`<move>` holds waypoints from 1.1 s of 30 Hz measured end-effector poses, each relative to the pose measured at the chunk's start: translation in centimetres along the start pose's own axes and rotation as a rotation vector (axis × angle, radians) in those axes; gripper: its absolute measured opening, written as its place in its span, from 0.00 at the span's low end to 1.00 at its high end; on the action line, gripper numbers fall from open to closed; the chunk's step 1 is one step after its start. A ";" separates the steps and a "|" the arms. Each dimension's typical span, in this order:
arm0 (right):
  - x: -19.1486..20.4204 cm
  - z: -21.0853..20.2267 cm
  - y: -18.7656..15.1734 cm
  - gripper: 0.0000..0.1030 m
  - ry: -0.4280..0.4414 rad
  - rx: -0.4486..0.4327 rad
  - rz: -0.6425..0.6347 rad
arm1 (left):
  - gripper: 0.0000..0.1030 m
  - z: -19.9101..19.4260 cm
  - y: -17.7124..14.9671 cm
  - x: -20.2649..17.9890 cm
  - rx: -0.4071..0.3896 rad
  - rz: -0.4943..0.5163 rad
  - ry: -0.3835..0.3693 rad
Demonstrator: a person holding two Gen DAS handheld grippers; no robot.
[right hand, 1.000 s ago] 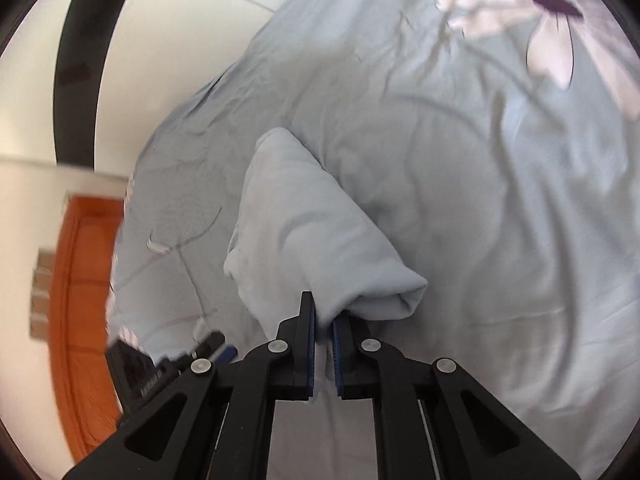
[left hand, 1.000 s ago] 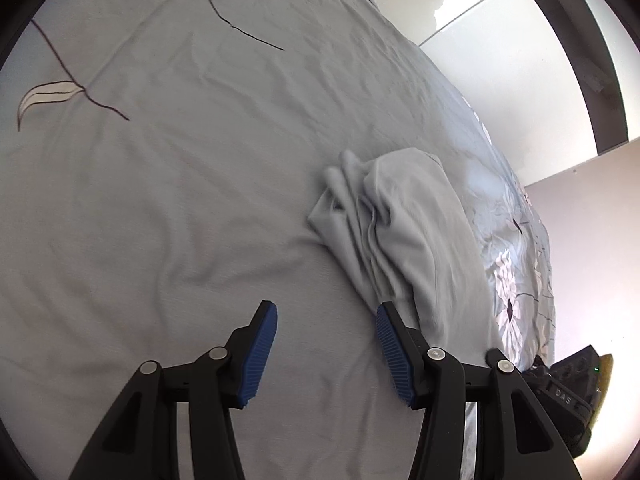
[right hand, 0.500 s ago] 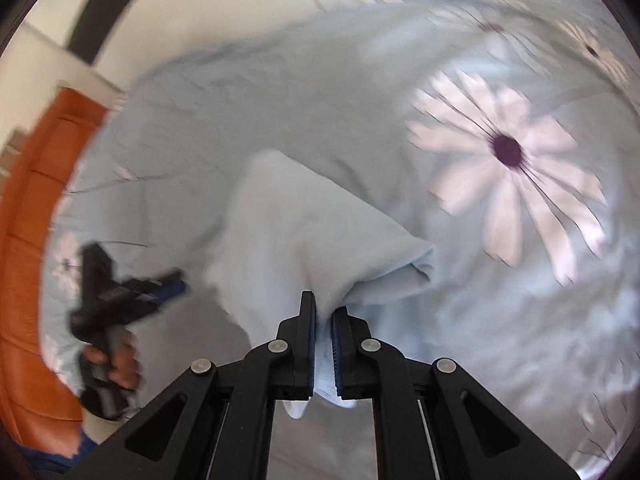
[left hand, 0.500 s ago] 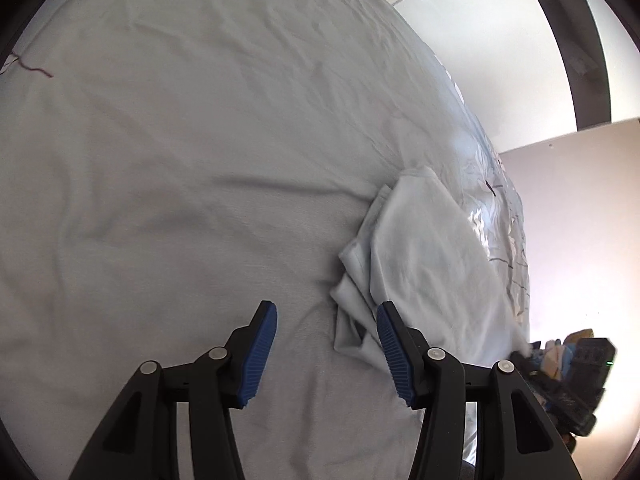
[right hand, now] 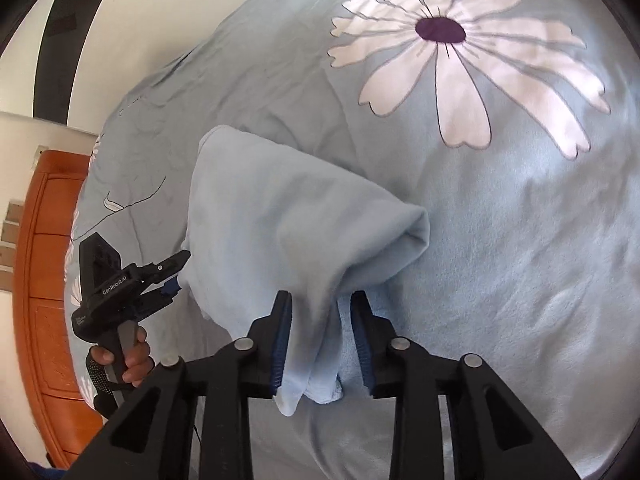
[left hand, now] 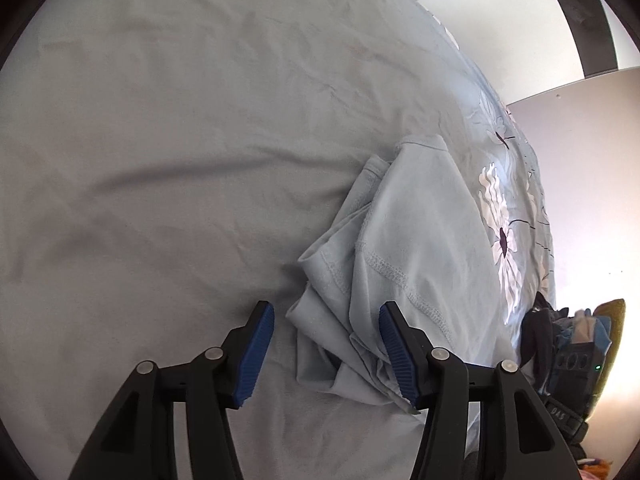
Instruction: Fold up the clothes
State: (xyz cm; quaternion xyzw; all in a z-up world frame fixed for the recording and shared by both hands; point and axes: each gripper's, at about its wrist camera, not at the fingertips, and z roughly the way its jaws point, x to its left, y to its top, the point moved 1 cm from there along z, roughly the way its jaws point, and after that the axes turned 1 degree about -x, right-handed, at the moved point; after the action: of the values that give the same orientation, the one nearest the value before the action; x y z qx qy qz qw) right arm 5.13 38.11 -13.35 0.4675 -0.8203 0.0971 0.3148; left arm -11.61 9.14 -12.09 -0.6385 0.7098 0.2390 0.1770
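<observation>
Covering nearly both views: a pale blue bedsheet (left hand: 160, 160) with white daisy prints, creased, one large daisy (right hand: 460, 56) upper right in the right wrist view. Behind the bed edge, a white wall (right hand: 132, 28) with a dark vertical strip, and an orange-brown wooden door or cabinet (right hand: 44, 280) at far left of the right wrist view. On the sheet lies the light blue garment (left hand: 420, 240), partly folded, bunched in layers with stitched hems showing toward the left gripper side; in the right wrist view its far part lies as a smooth folded slab, and a narrow hanging end drops toward the camera. Left gripper (left hand: 326, 354): fingers wide apart, nothing clamped, blue pads facing each other; the garment's near crumpled edge sits between them, with the right-hand pad (left hand: 396, 350) at or over the cloth, contact unclear, and the left-hand pad over bare sheet. Right gripper (right hand: 322, 340): fingers parted, the hanging end of the garment between them, cloth against the left pad (right hand: 282, 336), a visible gap to the other pad, so not clamped. A person's hand (right hand: 128, 364) grips the left gripper's handle, seen at lower left of the right wrist view. A dark pile of clothes (left hand: 560, 328) sits at the bed's right edge in the left wrist view, details too small to tell.
</observation>
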 end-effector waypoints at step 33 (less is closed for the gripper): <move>12.5 -4.1 5.6 0.09 0.250 -0.119 -0.307 | 0.16 -14.3 -2.0 -0.5 -0.344 -0.020 -0.281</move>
State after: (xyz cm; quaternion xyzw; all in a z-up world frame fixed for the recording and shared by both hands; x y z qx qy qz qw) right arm -2.29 34.20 -1.81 0.5520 -0.6982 0.0567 0.4523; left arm -8.84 1.35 -0.30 -0.6268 0.6206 0.4414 0.1650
